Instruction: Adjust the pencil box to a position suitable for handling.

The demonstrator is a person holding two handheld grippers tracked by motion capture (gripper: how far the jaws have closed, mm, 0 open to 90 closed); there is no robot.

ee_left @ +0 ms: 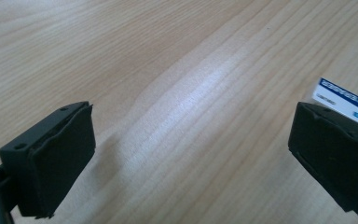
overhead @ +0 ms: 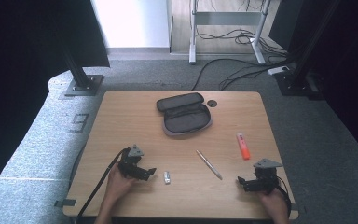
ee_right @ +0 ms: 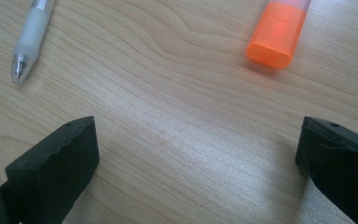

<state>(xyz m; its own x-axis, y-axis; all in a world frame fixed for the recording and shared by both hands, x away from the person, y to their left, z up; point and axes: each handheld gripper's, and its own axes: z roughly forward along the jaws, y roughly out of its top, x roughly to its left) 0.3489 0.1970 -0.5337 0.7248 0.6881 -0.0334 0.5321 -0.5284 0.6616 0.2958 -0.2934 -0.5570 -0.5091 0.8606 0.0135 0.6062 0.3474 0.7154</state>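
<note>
An open grey pencil case (overhead: 185, 115) lies at the far middle of the wooden table (overhead: 121, 112). A pen (overhead: 209, 164) (ee_right: 31, 32) lies slanted at centre right, and an orange highlighter (overhead: 243, 146) (ee_right: 278, 32) lies to its right. A small white eraser with a blue label (overhead: 167, 177) (ee_left: 345, 99) sits near the front centre. My left gripper (overhead: 148, 173) (ee_left: 191, 154) is open, low over the table just left of the eraser. My right gripper (overhead: 241, 183) (ee_right: 196, 163) is open near the front right edge, with bare wood between its jaws.
A round cable hole (overhead: 212, 103) sits in the table beside the pencil case. Black stand bases (overhead: 81, 85) and cables (overhead: 233, 70) lie on the carpet beyond the table. Bare wood spreads between the two grippers.
</note>
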